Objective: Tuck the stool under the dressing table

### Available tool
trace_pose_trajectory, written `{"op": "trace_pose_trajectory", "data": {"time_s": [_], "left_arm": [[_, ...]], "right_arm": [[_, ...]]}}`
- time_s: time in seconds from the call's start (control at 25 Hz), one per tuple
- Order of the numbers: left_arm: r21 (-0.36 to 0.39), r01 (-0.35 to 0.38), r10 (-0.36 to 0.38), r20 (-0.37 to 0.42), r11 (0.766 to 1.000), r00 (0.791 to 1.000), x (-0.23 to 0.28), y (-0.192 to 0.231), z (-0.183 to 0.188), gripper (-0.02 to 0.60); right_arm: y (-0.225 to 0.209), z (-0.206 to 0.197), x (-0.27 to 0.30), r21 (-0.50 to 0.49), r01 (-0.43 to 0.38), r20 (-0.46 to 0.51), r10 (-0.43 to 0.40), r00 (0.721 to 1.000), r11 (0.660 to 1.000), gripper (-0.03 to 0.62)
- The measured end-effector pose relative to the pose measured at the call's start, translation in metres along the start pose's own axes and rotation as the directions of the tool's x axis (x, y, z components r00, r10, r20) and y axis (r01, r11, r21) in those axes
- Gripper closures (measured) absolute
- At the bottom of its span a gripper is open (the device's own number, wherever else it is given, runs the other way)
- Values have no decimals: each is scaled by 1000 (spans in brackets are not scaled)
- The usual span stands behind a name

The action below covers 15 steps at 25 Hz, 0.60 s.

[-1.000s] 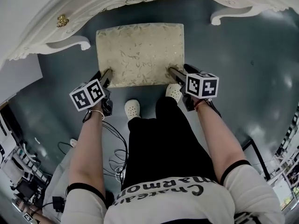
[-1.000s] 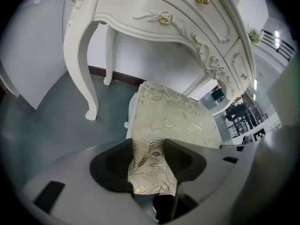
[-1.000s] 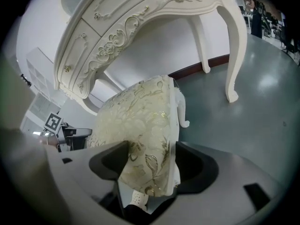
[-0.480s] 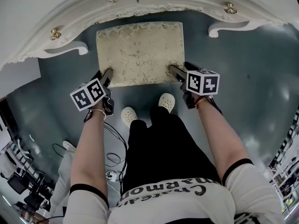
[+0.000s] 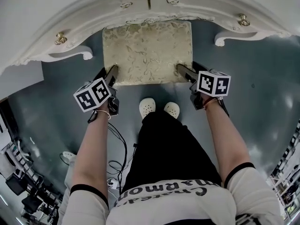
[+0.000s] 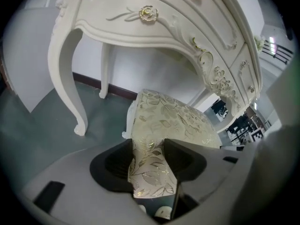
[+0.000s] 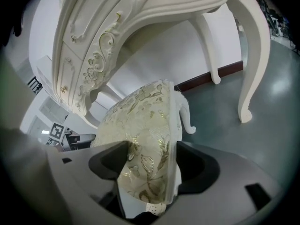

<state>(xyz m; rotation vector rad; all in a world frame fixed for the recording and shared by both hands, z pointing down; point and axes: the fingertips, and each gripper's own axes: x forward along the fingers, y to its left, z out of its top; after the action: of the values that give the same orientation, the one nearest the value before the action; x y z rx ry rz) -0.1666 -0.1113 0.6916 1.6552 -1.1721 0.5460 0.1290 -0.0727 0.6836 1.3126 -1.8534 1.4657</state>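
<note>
The stool [image 5: 147,50] has a cream floral cushion and white curved legs. Its far edge lies under the front of the white dressing table [image 5: 70,20]. My left gripper [image 5: 112,73] is shut on the cushion's near left corner [image 6: 149,165]. At the near right corner [image 7: 150,168] my right gripper [image 5: 183,71] is shut on the cushion too. In the left gripper view the stool [image 6: 171,121] stands below the table's carved apron [image 6: 154,25]. The right gripper view shows the stool [image 7: 140,111] reaching under the apron [image 7: 101,50].
The table's curved legs stand on either side of the stool: one [image 5: 70,55] at left, one [image 5: 239,37] at right. A person's feet in white clogs [image 5: 158,108] stand just behind the stool. Cables [image 5: 117,149] lie on the grey floor at lower left.
Both grippers have pushed the stool forward, away from the person. Its far edge has slid from clear of the table to under its front. The person's feet stepped forward after it.
</note>
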Motion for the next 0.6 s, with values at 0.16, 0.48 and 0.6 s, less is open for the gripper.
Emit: {"op": "trace_pose_trajectory", "data": {"time_s": [0.16,0.48,0.6], "left_arm": [[78,-13,10,49,997,999,14,4,29,371],[79,112,-124,172,991,977,39,1,72,373],[85,141,-159,260,986,952,44,-1,84,373]], "right_arm": [[3,11,14,21,-59,19,59,998,998,256],[-6,72,37,-60,-80,155,89,984,995,256],[-9,86,40,-63,-93,211,105,972,994,256]]}}
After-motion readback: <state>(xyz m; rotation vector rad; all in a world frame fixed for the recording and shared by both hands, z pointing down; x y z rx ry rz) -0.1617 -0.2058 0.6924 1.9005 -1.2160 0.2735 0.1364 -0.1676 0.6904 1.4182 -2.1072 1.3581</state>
